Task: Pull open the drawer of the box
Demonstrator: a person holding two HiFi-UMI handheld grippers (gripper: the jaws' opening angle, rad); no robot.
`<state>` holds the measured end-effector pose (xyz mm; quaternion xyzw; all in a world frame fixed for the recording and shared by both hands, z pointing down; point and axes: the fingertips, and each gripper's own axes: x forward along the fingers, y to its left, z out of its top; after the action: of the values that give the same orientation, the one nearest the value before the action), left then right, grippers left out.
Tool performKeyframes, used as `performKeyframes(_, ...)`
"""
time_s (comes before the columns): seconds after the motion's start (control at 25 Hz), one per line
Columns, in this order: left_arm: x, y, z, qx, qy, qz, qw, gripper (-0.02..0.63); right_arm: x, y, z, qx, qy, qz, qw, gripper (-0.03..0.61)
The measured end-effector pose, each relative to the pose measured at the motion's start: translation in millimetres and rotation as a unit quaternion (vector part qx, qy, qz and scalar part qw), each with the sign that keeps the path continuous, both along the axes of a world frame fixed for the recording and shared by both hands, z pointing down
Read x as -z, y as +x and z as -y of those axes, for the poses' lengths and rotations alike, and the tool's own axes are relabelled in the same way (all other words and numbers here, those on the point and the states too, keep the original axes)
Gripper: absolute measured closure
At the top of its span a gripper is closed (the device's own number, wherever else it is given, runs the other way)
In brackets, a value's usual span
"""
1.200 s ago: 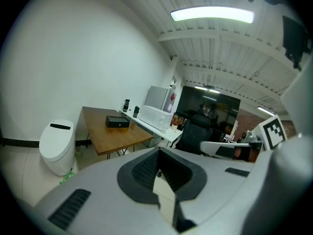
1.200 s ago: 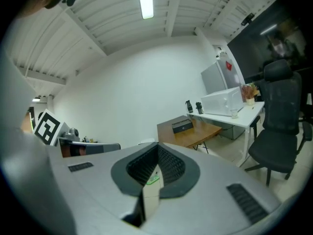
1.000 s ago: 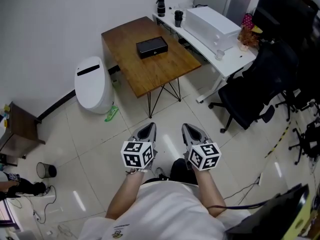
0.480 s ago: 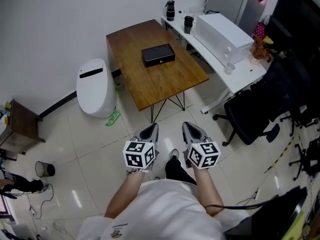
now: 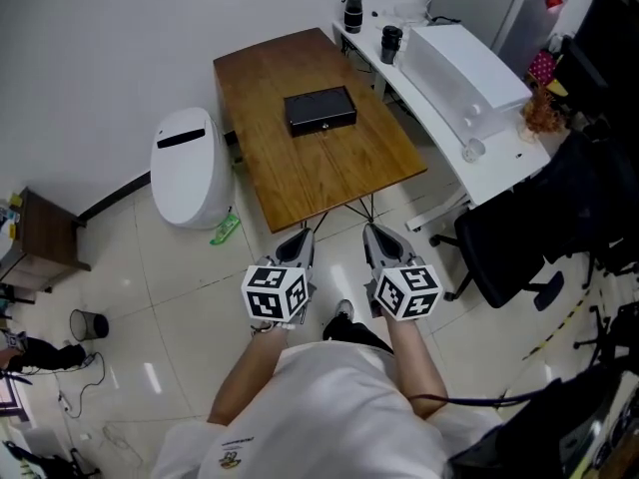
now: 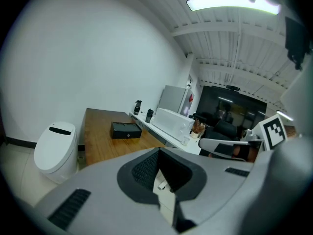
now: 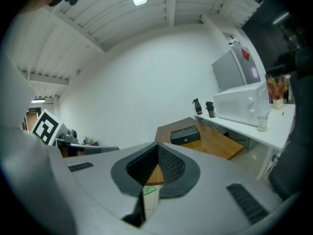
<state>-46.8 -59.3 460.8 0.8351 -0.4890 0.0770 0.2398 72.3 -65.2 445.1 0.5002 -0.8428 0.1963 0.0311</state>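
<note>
The surface (image 5: 329, 168) carrying the box (image 5: 319, 111) is nearer than before, but the left gripper (image 5: 300, 239) and right gripper (image 5: 373, 238), both closed and empty, cannot reach it yet.

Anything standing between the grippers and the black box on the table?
Nothing visible. The black box sits alone on the wooden table, with only bare tabletop between it and the left gripper and right gripper, both shut and empty.

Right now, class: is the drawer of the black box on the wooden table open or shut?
Shut. The black box on the wooden table shows as one compact block, front face flush, nothing pulled out.
</note>
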Motion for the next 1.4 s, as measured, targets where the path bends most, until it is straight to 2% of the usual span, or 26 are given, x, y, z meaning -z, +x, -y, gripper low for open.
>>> performKeyframes(0.2,-5,3,40,0.024,-0.005,0.001,0.9997,0.611,-3,13,42,0.009,-0.002,-0.004,1.000,0.592)
performKeyframes(0.36,-8,12,62,0.034,-0.015,-0.013,0.9992,0.611,-5,24,66,0.015,-0.005,-0.005,1.000,0.592)
performKeyframes(0.84,-29,29,91,0.048,-0.039,-0.005,0.9980,0.611,-26,43,100,0.029,-0.028,0.000,0.999,0.592)
performKeyframes(1.12,-38,27,109,0.057,-0.049,0.001,0.9972,0.611,-42,34,119,0.045,-0.044,-0.002,0.998,0.592)
performKeyframes(1.4,-50,25,145,0.041,-0.058,0.003,0.9975,0.611,-51,5,154,0.077,-0.041,-0.023,0.996,0.592)
